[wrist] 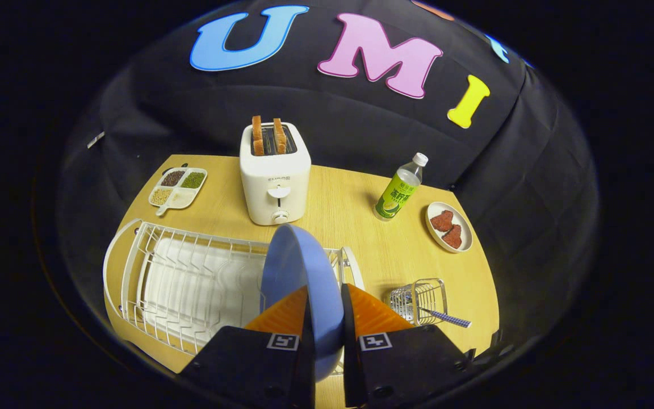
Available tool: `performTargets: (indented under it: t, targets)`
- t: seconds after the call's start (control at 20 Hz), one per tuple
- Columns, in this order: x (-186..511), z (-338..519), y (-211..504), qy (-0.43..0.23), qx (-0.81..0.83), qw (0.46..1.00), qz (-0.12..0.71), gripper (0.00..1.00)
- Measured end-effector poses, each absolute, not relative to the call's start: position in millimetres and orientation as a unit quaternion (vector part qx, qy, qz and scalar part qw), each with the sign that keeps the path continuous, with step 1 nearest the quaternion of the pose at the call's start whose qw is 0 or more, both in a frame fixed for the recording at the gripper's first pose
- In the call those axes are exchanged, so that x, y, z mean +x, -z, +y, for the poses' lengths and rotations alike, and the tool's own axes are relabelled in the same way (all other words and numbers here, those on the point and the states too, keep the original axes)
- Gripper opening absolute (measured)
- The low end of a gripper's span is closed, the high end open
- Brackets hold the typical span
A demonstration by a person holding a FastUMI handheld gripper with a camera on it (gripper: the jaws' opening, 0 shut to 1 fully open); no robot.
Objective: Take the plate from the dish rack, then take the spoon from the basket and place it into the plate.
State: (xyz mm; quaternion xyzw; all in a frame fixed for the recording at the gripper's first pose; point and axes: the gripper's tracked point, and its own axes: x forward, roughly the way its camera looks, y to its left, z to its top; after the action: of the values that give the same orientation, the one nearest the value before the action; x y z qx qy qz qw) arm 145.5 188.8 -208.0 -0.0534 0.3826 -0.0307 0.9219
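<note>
A blue plate (296, 272) stands on edge between my fingers, above the right end of the white wire dish rack (191, 278). My gripper (325, 307) is shut on the plate's rim, one finger on each face. To the right of the fingers a small wire basket (418, 298) sits on the wooden table (349, 193). A spoon (446, 318) with a blue checked handle pokes out of the basket, toward the table's right edge.
Beyond the rack stands a white toaster (275, 176) with two bread slices. A divided dish of beans (177, 186) lies back left. A green-labelled bottle (399, 187) and a small plate with reddish pieces (449, 226) sit back right.
</note>
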Motion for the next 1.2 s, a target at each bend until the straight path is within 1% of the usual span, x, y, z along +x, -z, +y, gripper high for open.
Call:
performTargets:
  t: [0.15,0.35,0.55,0.75,0.95,1.2]
  targets:
    - [156.4,189.5,186.5,0.034,-0.104,0.93,0.352,0.24]
    - [152.6,182.0,159.4,0.024,-0.06,0.942,0.329,0.24]
    - [128.3,157.5,135.9,-0.004,0.004,0.95,0.311,0.23]
    - [87.6,118.9,122.7,-0.031,0.066,0.95,0.303,0.23]
    - [37.8,67.3,129.2,-0.039,0.086,0.947,0.307,0.23]
    - [-34.0,22.8,181.0,-0.054,0.143,0.92,0.362,0.23]
